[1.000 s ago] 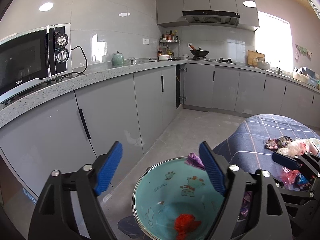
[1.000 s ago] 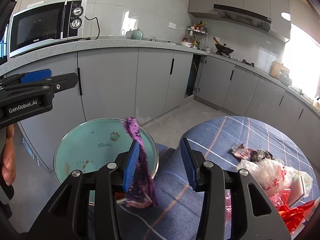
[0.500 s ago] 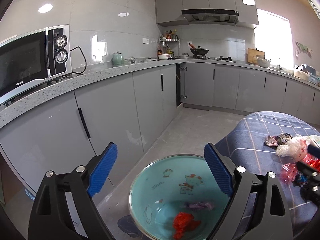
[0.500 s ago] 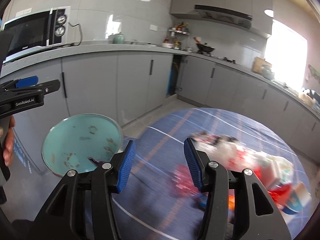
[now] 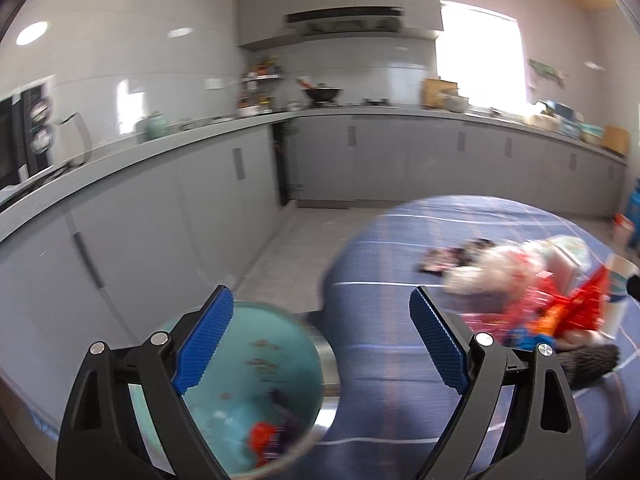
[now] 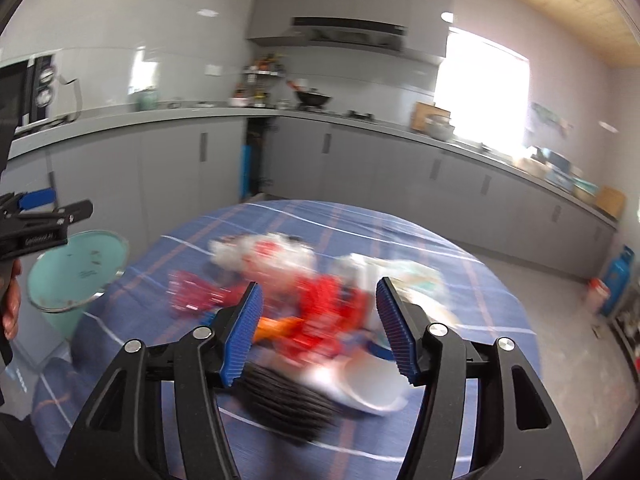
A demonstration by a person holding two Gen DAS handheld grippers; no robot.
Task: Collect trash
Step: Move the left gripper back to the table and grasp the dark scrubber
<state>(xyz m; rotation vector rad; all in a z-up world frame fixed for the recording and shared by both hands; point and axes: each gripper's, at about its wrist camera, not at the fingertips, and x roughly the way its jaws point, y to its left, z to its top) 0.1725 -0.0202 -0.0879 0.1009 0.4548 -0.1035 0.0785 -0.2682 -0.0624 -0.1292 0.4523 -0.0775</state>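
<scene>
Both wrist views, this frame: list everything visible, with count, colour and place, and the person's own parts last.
Trash bin: one, teal inside, on the floor beside the table, red and purple scraps in it.
Table: one, blue plaid cloth.
Trash pile: blurred heap on the table, red, white and orange wrappers; count unclear.
Dark ribbed item: one, black, near edge of the pile.
Microwave: one, black, left on the counter.
Wok: one, black, on the stove.
Cabinets: grey, along the walls.
Left gripper: blue pads, open, empty.
Right gripper: blue pads, opening, nothing gripped.
Hand: holding the left gripper's handle.
</scene>
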